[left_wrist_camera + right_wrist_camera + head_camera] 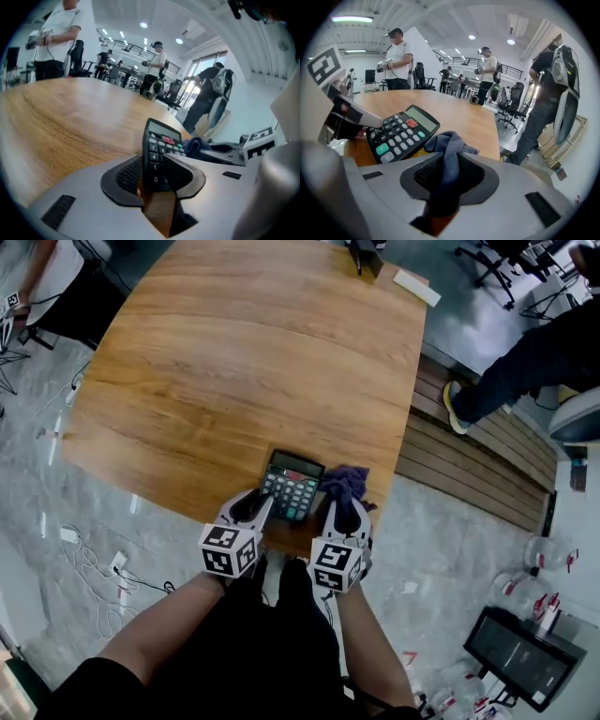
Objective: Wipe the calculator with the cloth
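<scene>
Calculator [294,486] corner sits between the left gripper's [263,503] spread jaws, while the right gripper [343,510] pinches the cloth [347,480].

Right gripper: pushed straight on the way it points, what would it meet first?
Probably the table, just beyond the cloth it holds; the calculator lies left of that line.

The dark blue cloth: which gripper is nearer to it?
Right. The right gripper is shut on the dark blue cloth; the left gripper stands apart, its jaws around the black keypad calculator's near edge.
</scene>
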A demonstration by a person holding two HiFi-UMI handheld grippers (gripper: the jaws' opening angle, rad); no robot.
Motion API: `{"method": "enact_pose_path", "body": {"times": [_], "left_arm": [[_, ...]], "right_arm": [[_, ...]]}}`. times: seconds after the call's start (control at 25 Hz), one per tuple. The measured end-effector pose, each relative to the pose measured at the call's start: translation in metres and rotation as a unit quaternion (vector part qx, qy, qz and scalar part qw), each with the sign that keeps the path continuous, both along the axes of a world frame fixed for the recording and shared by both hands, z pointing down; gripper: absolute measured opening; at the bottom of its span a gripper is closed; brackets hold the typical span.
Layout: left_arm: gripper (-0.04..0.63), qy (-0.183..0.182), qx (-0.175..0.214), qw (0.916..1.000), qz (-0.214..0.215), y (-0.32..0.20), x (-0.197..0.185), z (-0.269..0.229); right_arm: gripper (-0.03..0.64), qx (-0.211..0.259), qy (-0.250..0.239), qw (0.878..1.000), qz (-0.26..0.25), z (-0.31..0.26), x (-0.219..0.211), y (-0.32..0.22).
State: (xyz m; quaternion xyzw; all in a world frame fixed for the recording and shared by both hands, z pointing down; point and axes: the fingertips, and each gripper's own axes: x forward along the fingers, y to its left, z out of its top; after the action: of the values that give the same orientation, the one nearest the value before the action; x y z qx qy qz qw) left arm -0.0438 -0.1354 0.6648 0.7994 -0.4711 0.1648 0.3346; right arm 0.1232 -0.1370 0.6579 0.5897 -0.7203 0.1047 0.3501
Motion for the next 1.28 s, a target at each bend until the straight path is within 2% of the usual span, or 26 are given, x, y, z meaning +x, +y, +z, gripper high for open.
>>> {"method": "enact_pose_path", "body": {"times": [0.12, 0.16, 0.24, 0.4, 0.48, 0.56, 0.68, 0.76, 0.88, 0.96, 1.28], "left_arm": [[0.129, -0.095, 0.034, 0.9941, 0.04, 0.004, 0.003, 0.008], [0.129, -0.115, 0.044, 0.9911, 0.052, 0.005, 0.004, 0.009], [0.129, -0.129, 0.055, 0.988, 0.064, 0.005, 0.004, 0.006], [0.127, -0.115, 0.09, 0.9877, 0.056, -0.006, 0.001, -0.028], [0.065, -0.106, 0.135, 0.984, 0.048, -0.015, 0.002, -0.063], [0.009, -0.089, 0.186, 0.9775, 0.045, -0.021, 0.005, -0.108], [0.008, -0.052, 0.251, 0.9648, 0.059, -0.022, 0.018, -0.18], [0.008, -0.027, 0.29, 0.9542, 0.067, -0.017, 0.026, -0.223], [0.006, 0.001, 0.333, 0.9405, 0.067, -0.01, 0.037, -0.264], [0.008, 0.01, 0.345, 0.9366, 0.062, -0.003, 0.041, -0.272], [0.008, 0.018, 0.354, 0.9326, 0.069, 0.009, 0.052, -0.277]], "right_arm": [[0.061, 0.001, -0.002, 1.0, -0.004, 0.0, 0.001, 0.001], [0.065, 0.001, -0.007, 1.0, -0.006, -0.001, 0.0, 0.002], [0.088, 0.005, -0.022, 1.0, -0.007, -0.008, -0.002, 0.003], [0.123, 0.037, -0.05, 0.998, -0.002, -0.047, -0.002, 0.001], [0.124, 0.064, -0.061, 0.996, 0.001, -0.079, 0.001, -0.002], [0.123, 0.098, -0.079, 0.992, 0.001, -0.119, 0.001, -0.003], [0.097, 0.157, -0.119, 0.98, -0.008, -0.184, -0.008, 0.0], [0.041, 0.196, -0.152, 0.969, -0.019, -0.223, -0.019, 0.007], [0.017, 0.248, -0.202, 0.946, -0.043, -0.266, -0.036, 0.016], [0.015, 0.259, -0.214, 0.94, -0.055, -0.275, -0.046, 0.021], [0.015, 0.253, -0.206, 0.943, -0.07, -0.271, -0.057, 0.033]]}}
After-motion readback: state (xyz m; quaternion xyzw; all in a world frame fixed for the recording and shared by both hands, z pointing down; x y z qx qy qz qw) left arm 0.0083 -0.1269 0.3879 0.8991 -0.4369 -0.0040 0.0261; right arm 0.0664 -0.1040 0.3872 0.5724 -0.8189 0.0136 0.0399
